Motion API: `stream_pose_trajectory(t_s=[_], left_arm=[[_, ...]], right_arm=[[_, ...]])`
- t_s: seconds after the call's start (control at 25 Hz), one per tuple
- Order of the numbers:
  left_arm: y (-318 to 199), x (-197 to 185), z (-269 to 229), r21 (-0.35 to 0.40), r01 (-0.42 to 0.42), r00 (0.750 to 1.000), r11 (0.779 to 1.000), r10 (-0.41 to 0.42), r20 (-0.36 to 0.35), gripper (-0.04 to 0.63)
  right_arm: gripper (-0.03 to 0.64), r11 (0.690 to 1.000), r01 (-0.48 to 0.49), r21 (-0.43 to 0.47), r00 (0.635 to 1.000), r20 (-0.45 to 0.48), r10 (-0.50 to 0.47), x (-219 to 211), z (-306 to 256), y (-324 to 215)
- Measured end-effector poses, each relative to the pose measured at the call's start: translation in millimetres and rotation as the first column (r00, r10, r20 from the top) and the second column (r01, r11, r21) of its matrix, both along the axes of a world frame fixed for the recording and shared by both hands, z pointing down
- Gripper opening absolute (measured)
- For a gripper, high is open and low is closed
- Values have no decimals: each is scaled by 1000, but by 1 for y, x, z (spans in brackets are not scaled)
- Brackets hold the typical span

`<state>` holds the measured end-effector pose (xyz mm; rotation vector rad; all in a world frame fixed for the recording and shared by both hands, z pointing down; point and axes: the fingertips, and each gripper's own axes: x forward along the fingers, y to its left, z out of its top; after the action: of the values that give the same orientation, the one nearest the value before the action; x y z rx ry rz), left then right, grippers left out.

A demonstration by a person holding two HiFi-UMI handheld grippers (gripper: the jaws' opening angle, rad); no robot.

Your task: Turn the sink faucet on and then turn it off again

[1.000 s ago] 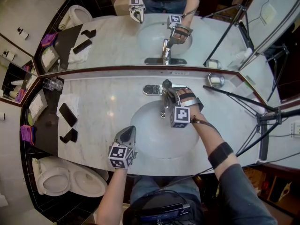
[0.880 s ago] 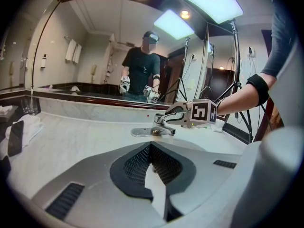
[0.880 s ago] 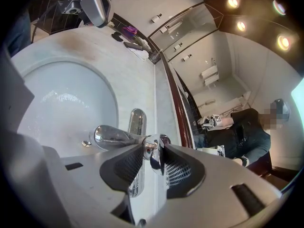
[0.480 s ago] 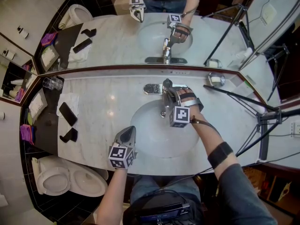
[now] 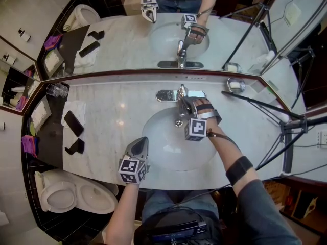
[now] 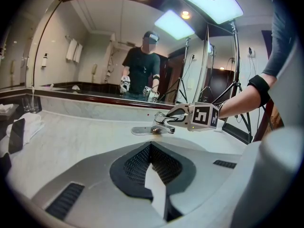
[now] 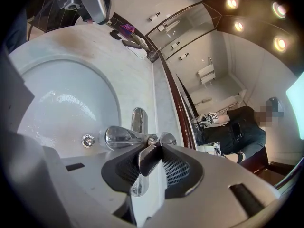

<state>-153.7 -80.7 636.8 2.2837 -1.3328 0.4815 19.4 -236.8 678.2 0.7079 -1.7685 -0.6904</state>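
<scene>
Head view, faucet (image 5: 180, 106): at the back rim of the sink basin (image 5: 163, 149), right gripper (image 5: 184, 100) on its top.
Head view, left gripper (image 5: 139, 143): over the counter's (image 5: 102, 111) front edge, well apart from the faucet.
Left gripper view, claw: tips together, nothing between.
Right gripper view, claw: narrow, jaws have just been closing, pads clamped on the faucet handle (image 7: 146, 161).

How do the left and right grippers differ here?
The right gripper sits at the faucet; the left gripper hovers over the counter near its front edge. The right's jaws have just been closing, on the handle; the left's are together, empty. Both carry marker cubes.
</scene>
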Motion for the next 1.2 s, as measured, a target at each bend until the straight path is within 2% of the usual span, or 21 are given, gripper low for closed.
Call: stream_pose_trajectory(t_s=[0.28,0.52,0.72,1.04,1.2], left_arm=[[5,-3,-2,7,2,1000,1000,-2,5,-12],[14,-7,-7,18,1,1000,1000,-2,7,-12],[21,-13,-12,29,-1,1000,1000,1,10,-12],[27,-5,-29,59,-24,1000,998,23,3,-12],[30,0,-40,73,-42,999,996,42,3,-12]], right_arm=[[114,1000,-22,1,1000,6,22,1,6,-1],[120,999,-36,-12,998,-44,36,6,10,4],[120,998,-65,-19,998,6,66,5,-1,16],[121,993,-113,-22,993,29,114,24,-21,55],[117,983,-172,-61,979,99,177,38,-40,80]])
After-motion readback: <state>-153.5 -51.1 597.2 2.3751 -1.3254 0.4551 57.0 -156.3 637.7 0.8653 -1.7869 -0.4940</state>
